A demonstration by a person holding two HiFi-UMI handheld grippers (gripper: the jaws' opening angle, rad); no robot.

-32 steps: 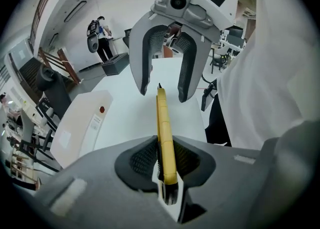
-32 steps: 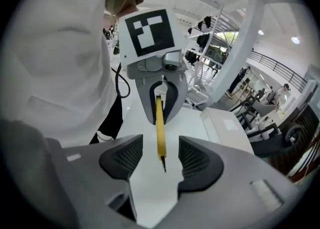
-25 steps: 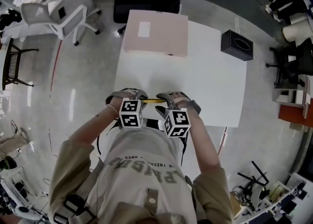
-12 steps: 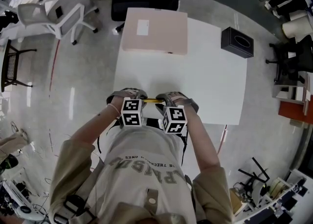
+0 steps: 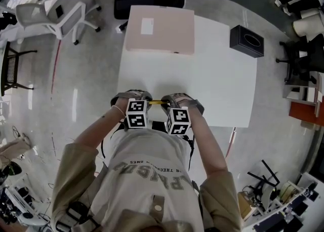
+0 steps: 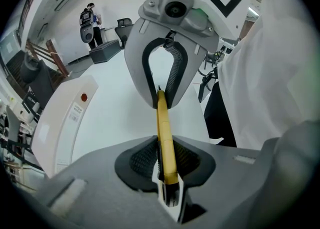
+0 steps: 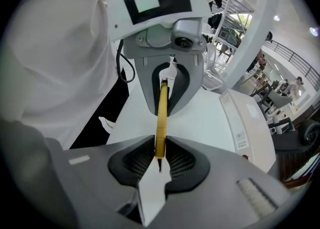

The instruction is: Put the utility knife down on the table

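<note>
While the utility knife hangs between my two tools above the near edge of the desk, just in front of the operator's body, I judge the step in hand to be the final lowering. No view tells me whether the knife touches the surface.

Grip status:
- The left hand-held gripper is set narrow and clamped on one end of the knife.
- The right hand-held gripper has its jaws closing, the other end of the knife is between its pads, and the pads appear to bear on it.

Recommended method, in my judgement:
1. Lower both ends at one rate, so that the knife meets the desk flat.
2. Place it further in from the near edge, since a knife released at the rim could slip off towards the operator.
3. Open the jaws only once the body lies on the desk, then withdraw upward without dragging it.

Appearance of the knife: it has a long, slim yellow body, seen edge-on in both gripper views and spanning the gap from one tool to the other. A thin dark point projects from the end at the right pads. I treat it as the blade, though I cannot confirm this
</note>
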